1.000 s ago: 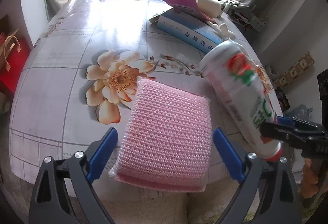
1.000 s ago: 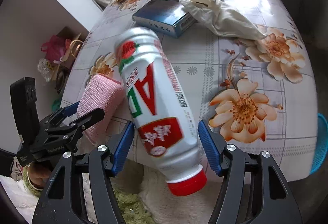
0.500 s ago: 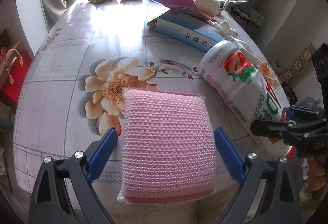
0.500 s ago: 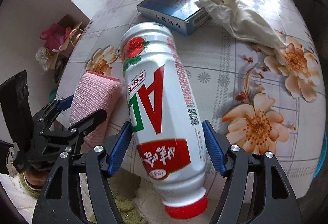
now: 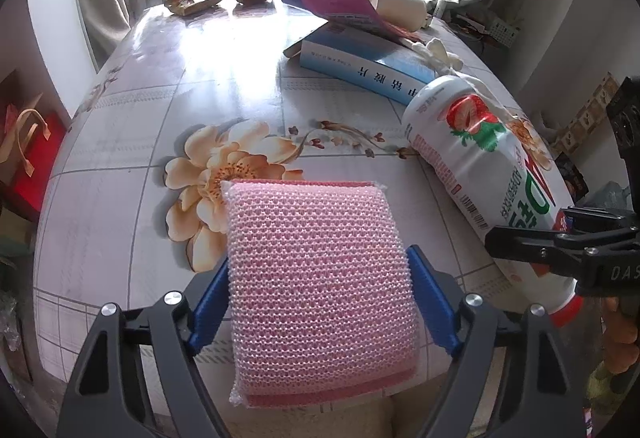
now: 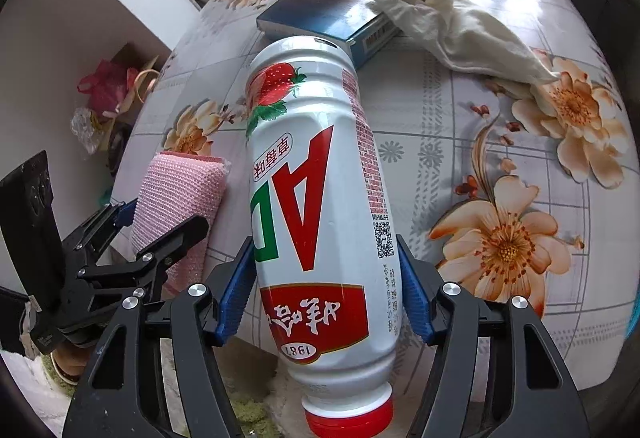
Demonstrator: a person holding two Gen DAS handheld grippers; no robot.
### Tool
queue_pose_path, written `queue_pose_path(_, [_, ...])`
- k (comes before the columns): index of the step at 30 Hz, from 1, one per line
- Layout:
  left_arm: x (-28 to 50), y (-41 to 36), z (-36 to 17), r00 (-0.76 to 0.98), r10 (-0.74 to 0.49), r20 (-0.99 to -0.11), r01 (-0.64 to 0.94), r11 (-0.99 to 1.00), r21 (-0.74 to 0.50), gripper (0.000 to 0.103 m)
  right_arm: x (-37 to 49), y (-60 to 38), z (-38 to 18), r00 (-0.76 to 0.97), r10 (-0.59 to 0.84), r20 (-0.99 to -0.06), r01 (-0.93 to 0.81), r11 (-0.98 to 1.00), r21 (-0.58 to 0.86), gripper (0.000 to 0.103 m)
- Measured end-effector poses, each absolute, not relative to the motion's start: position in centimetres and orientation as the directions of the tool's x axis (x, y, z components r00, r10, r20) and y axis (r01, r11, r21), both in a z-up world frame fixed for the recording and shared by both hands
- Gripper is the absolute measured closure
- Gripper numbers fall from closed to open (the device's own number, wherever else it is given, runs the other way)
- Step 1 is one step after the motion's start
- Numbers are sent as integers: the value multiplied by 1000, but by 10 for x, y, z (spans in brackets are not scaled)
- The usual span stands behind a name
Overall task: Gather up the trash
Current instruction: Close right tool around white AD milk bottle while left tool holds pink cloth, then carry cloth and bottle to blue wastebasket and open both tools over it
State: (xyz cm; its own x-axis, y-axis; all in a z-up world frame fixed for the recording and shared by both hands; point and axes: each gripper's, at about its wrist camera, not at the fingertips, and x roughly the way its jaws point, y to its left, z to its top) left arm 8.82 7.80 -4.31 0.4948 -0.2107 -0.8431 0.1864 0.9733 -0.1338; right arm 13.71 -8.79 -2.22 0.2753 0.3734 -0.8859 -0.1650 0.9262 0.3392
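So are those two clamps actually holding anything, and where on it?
Yes. The left gripper pinches the pink sponge by its side edges; the right gripper clamps the white bottle near its capped end.

Table (image 6: 500, 141) edge under bottle (image 6: 320, 197), sponge (image 5: 320, 278)

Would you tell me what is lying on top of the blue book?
A pink booklet covers the blue book's far end, and a white glove drapes over its corner. Whatever is under the booklet is hidden.
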Motion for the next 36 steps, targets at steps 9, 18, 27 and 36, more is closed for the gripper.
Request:
queue_pose_path(9, [86, 76, -40, 504, -212, -838, 198, 972, -127, 24, 130, -101, -20, 289, 419, -861, -132, 908, 397, 42])
queue_pose_path(18, [82, 74, -31, 524, -214, -825, 207, 971, -120, 24, 125, -114, -13, 310, 442, -842, -111, 896, 430, 42])
queue_pose_path(27, [74, 67, -14, 550, -223, -805, 226, 967, -114, 24, 111, -140, 4, 366, 474, -801, -103, 876, 471, 42])
queue_pose_path(36, [64, 7, 22, 565, -310, -765, 381, 920, -91, 24, 64, -221, 24, 510, 472, -719, -4, 837, 547, 43])
